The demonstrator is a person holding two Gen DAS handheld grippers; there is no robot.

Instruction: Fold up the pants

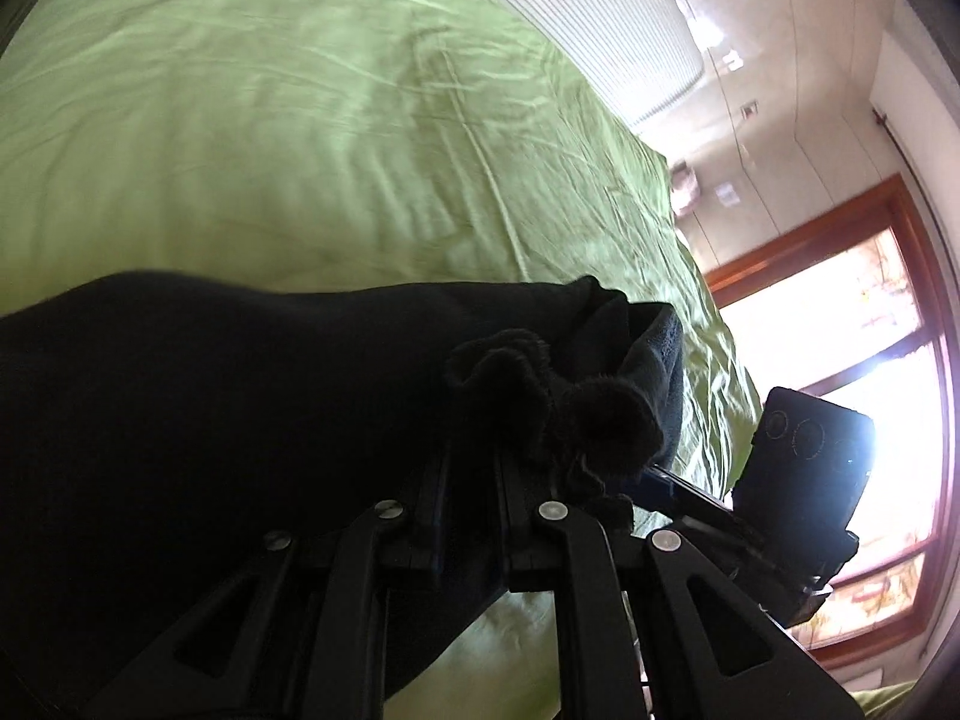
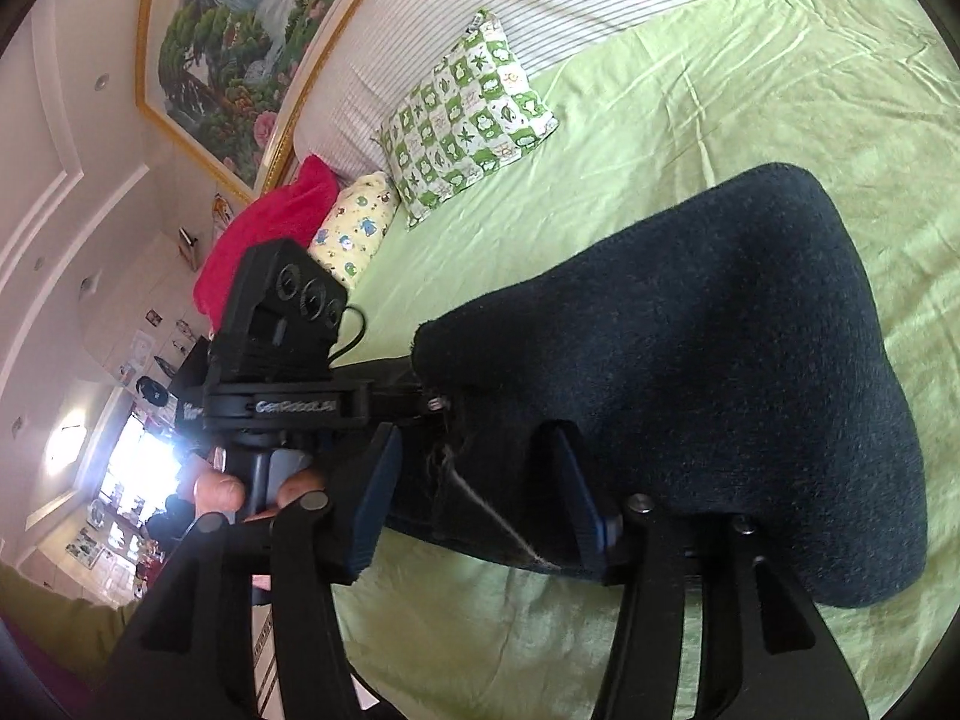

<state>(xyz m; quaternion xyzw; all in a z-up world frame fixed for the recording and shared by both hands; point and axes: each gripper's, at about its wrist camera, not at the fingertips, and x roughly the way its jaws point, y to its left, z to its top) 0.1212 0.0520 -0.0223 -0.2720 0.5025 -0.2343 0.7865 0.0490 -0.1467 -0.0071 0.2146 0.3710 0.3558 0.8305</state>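
The green bed sheet (image 2: 690, 120) carries the folded black pants (image 2: 690, 360). The right gripper (image 2: 474, 498) has its fingers spread, with the near edge of the pants loose between them. The left gripper (image 1: 474, 480) fingers are clenched on the bunched hem.

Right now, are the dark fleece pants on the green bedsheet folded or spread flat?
Folded. The dark fleece pants lie doubled in a thick bundle with a rounded fold edge on the green bedsheet, cuffs bunched at the left gripper.
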